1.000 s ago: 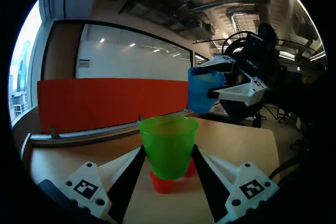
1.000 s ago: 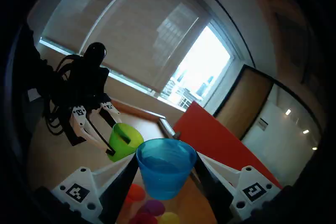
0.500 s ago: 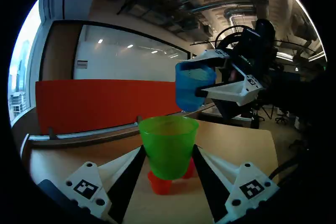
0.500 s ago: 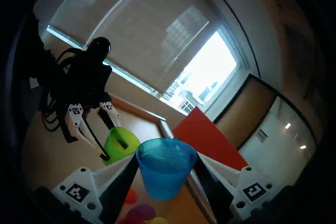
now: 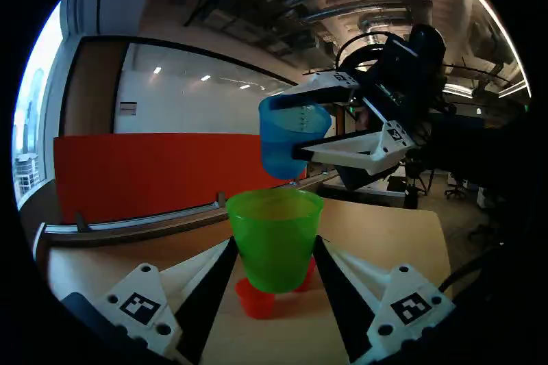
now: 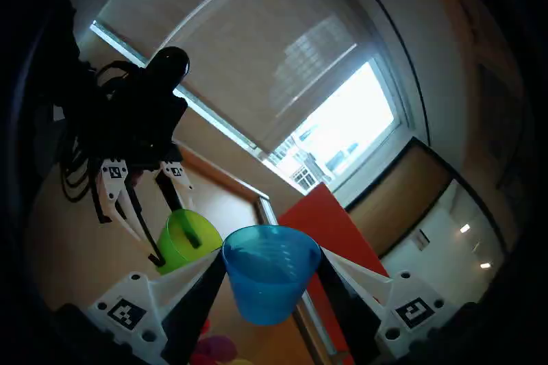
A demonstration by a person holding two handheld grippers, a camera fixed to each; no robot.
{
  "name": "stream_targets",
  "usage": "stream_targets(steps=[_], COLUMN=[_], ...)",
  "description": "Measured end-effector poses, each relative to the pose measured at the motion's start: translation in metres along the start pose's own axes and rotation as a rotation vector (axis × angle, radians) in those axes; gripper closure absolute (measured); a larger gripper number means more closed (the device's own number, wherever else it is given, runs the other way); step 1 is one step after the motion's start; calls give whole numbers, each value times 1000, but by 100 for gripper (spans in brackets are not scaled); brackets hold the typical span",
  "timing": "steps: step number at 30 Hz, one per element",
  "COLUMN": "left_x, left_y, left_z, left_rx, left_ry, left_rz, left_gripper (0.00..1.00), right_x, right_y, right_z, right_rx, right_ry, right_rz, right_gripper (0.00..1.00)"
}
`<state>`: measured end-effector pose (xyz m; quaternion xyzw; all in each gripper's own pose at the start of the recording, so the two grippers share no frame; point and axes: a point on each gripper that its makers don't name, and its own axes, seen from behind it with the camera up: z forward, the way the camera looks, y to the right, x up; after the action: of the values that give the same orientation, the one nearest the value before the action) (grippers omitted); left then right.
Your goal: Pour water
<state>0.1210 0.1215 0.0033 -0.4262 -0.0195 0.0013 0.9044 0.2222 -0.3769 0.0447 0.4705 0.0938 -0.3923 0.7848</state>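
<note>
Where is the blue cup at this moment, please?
In the left gripper view the blue cup hangs above and a little right of the green cup, held between the right gripper's fingers.

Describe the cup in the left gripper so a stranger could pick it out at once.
Find the wooden table in front of the red panel. Over it, the left gripper clamps the green cup upright. Its colour marks it: the blue cup hangs higher, the red cups sit beneath it.
</note>
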Motion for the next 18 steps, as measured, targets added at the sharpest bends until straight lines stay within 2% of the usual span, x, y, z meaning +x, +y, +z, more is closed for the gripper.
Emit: stream_targets(steps=[8,18], left_x=[0,3], left_y=[4,16], left_z=[-1,-1], left_rx=[-11,-40], left_ry=[2,0], left_rz=[0,7], left_gripper=[21,21], right_x=[5,8], right_y=[3,2], right_z=[4,5], right_rx=[-4,2], right_ry=[-1,-4], right_rz=[-59,-132], right_gripper=[9,9])
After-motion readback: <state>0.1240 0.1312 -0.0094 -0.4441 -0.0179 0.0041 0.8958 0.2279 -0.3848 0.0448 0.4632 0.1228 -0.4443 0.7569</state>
